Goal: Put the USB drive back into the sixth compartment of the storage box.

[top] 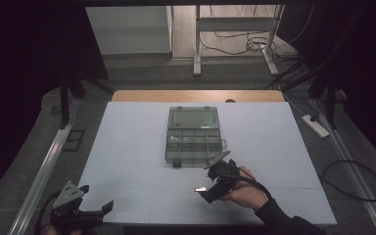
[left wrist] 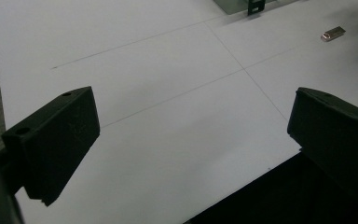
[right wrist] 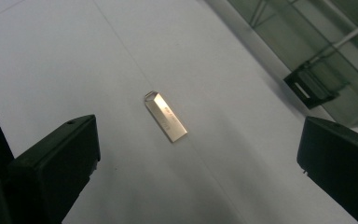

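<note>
In the high view, a white tabletop [top: 127,147] carries a clear plastic compartment box [top: 194,135] near its middle, its lid swung open toward the far side. The right gripper [top: 206,192], held in a hand [top: 247,193] with a dark sleeve, sits just in front of the box and leans toward a small metallic USB stick [top: 199,189] lying flat on the white surface close to its tips. The left gripper [top: 97,204] rests at the near left corner of the tabletop, well apart from the box and the stick, a grey three-cornered plate [top: 68,192] on top of it. In the left gripper view, the left gripper [left wrist: 191,140] has its two black jaws spread wide with nothing between them but bare white surface; the USB stick [left wrist: 333,33] lies far off at the upper right, and the box's dark latch [left wrist: 255,6] peeks in at the top edge. In the right gripper view, the right gripper [right wrist: 198,163] is likewise wide open and holds nothing; the USB stick [right wrist: 166,116] lies flat on the tabletop ahead of the gap between the jaws, untouched, its loop end pointing away, with the box's corner and latch [right wrist: 310,86] at the upper right.
</note>
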